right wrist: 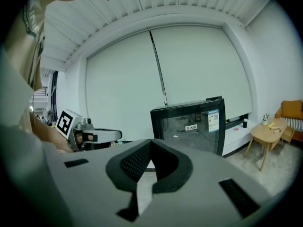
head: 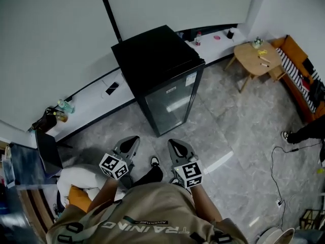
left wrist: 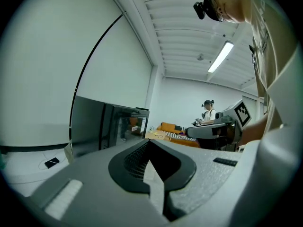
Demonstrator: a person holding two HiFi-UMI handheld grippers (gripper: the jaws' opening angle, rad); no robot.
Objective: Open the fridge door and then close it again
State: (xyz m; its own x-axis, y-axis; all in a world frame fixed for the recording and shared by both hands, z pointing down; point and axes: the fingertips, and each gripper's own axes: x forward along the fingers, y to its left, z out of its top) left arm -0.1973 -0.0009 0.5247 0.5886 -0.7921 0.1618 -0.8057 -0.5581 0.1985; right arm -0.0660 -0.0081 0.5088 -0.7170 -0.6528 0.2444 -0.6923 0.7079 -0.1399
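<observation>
A black fridge (head: 157, 60) with a glass door (head: 172, 104) stands against the low ledge ahead of me, its door closed. Both grippers are held side by side in front of my body, about a step short of the fridge. My left gripper (head: 135, 139) is shut and holds nothing; in its own view its jaws (left wrist: 150, 142) meet, with the fridge (left wrist: 106, 126) off to the left. My right gripper (head: 172, 142) also looks shut and holds nothing. Its own view has the closed jaws (right wrist: 151, 141) pointing just left of the glass door (right wrist: 191, 124).
A white ledge (head: 94, 103) along the wall carries a phone (head: 111, 88) and bottles. A round wooden table (head: 256, 56) and an orange bench (head: 299, 67) stand at the right. A cable (head: 274, 172) lies on the tiled floor. Another person (left wrist: 208, 110) stands farther off.
</observation>
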